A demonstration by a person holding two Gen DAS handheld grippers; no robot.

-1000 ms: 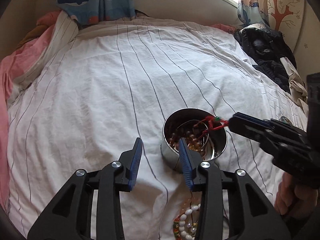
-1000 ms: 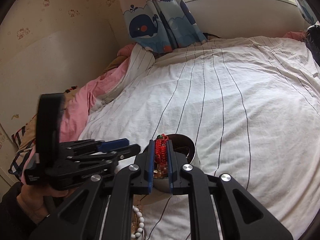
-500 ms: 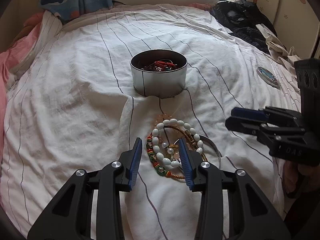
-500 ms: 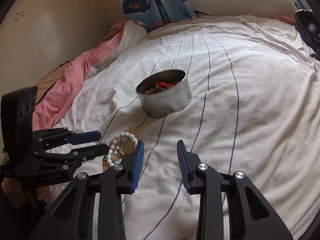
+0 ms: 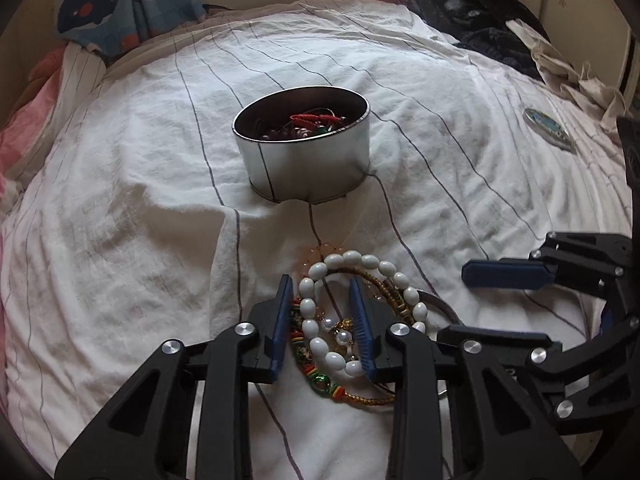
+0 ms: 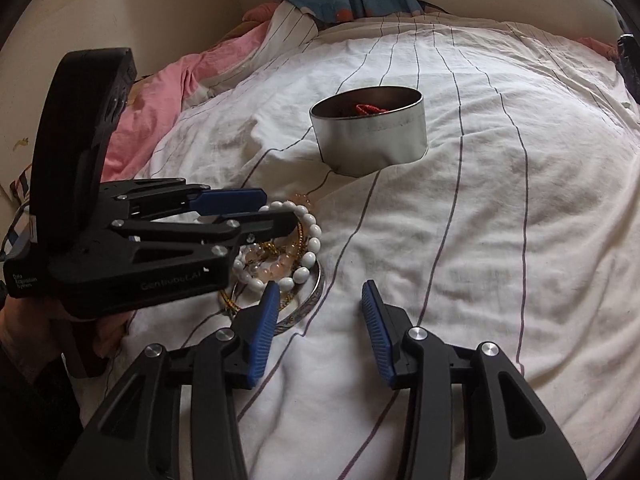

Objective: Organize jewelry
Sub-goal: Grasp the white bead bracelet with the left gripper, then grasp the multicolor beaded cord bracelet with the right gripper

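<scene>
While the left gripper [image 5: 323, 320], jaws just narrowing, straddles the white bead bracelet's [image 5: 320, 350] near arc before the tin [image 5: 304, 168] unpinched, that light, slippery strand wants a cross-bead hold; right gripper [image 6: 318, 328] gapes empty.

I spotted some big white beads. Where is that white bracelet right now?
The white bead bracelet lies on the striped sheet atop a pile of bangles, nearer the camera than the metal tin, with the left tool straddling its left side.

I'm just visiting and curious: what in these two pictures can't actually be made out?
- Tin, both views: its wall hides most of the contents.
- Jewelry pile, left view: left claw covers part; right view: that claw's body covers part.
- Round object on the bedsheet, left view: too small to identify.
</scene>
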